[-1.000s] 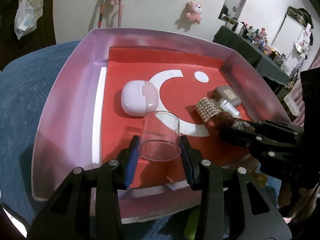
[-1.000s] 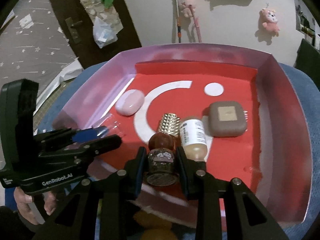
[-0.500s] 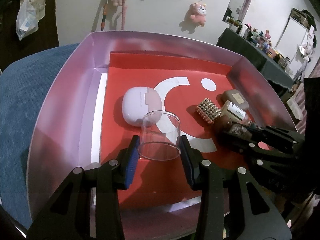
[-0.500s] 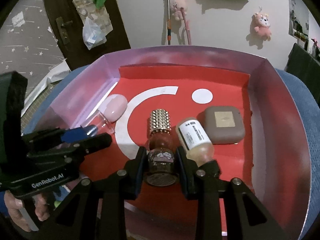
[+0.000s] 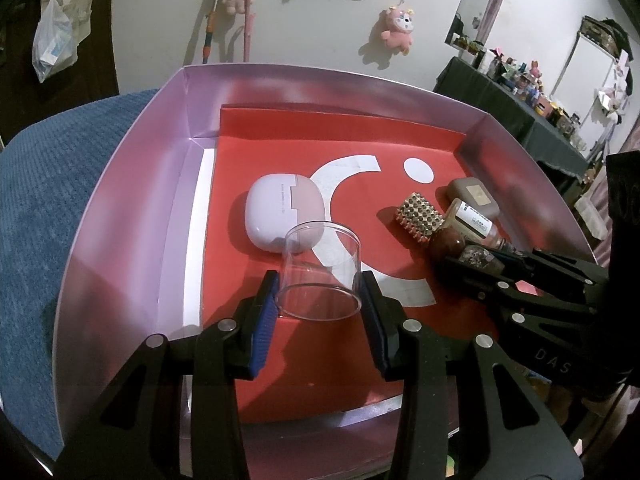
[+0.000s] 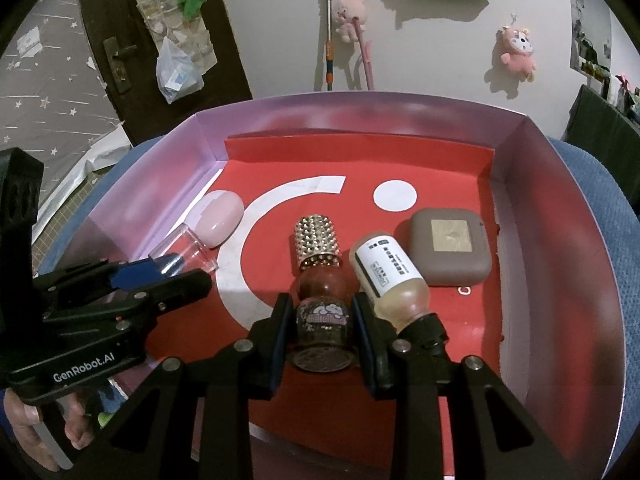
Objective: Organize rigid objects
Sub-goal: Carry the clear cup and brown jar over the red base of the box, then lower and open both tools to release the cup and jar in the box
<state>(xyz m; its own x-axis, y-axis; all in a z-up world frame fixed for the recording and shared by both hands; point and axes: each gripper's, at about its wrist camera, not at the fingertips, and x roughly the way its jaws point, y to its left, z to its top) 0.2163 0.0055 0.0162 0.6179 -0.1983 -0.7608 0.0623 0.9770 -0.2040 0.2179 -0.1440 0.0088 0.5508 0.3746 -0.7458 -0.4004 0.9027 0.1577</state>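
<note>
Your left gripper grasps the clear plastic cup, your right gripper the studded-cap brown bottle — both near the pink-walled red tray's front edge, unreleased; three items already lie inside.

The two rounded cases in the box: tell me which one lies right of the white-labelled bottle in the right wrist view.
The brown case, with a tan square on its lid. The pale pink case lies far left, behind the clear cup.
</note>
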